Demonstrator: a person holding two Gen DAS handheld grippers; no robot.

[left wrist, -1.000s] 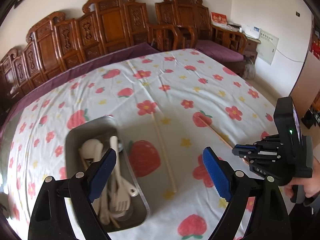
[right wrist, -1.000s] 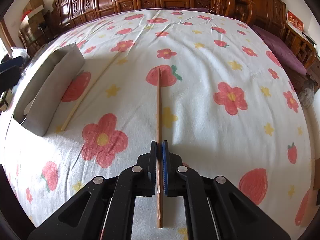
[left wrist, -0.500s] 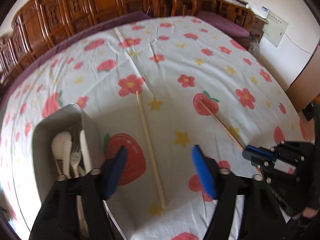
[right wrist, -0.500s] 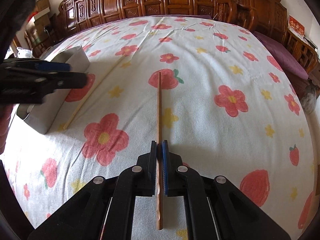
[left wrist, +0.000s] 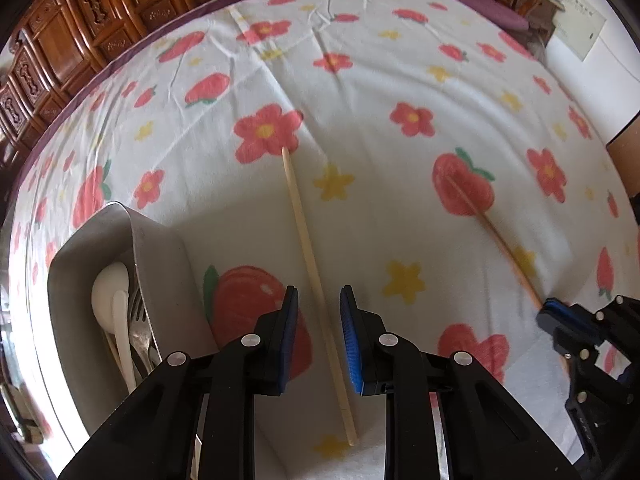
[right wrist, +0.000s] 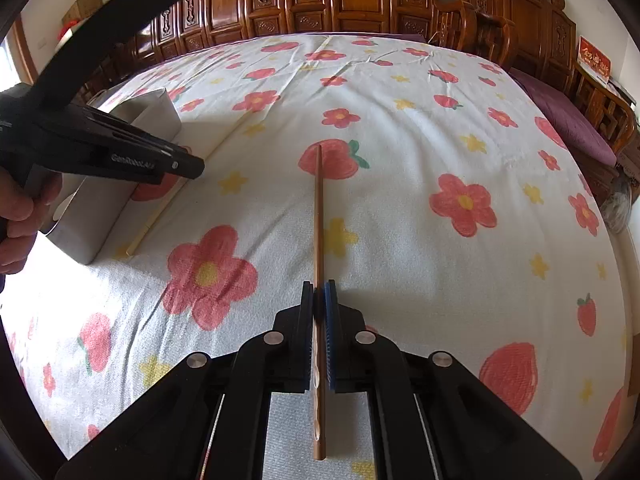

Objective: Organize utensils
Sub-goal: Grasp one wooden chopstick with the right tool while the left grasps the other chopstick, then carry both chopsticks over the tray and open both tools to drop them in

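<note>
Left wrist view: left gripper (left wrist: 319,336) points steeply down at the flowered tablecloth (left wrist: 400,80), jaws closing, pale chopstick (left wrist: 312,264) lying flat between the blue pads (left wrist: 290,332) with a gap on each side; not yet pinched. Metal utensil tray (left wrist: 160,248) sits just beside it to the left, holding a white spoon (left wrist: 110,292) and forks (left wrist: 138,320). Right gripper (left wrist: 560,320) shows at the frame's right edge on the brown chopstick (left wrist: 500,236). Risk, as judged: the pale stick sits slightly skewed to the pads, so closing may roll or pivot it on the cloth; pads may also catch fabric. Right wrist view: right gripper (right wrist: 319,312) is clamped tight on the brown chopstick (right wrist: 319,220), which runs straight ahead with its far tip over a printed strawberry and its near end behind the pads. Left gripper (right wrist: 176,166) hangs over the pale chopstick (right wrist: 160,212) beside the tray (right wrist: 104,208). Risk, as judged: a grip this near one end lets the long free end swing or slip.
</note>
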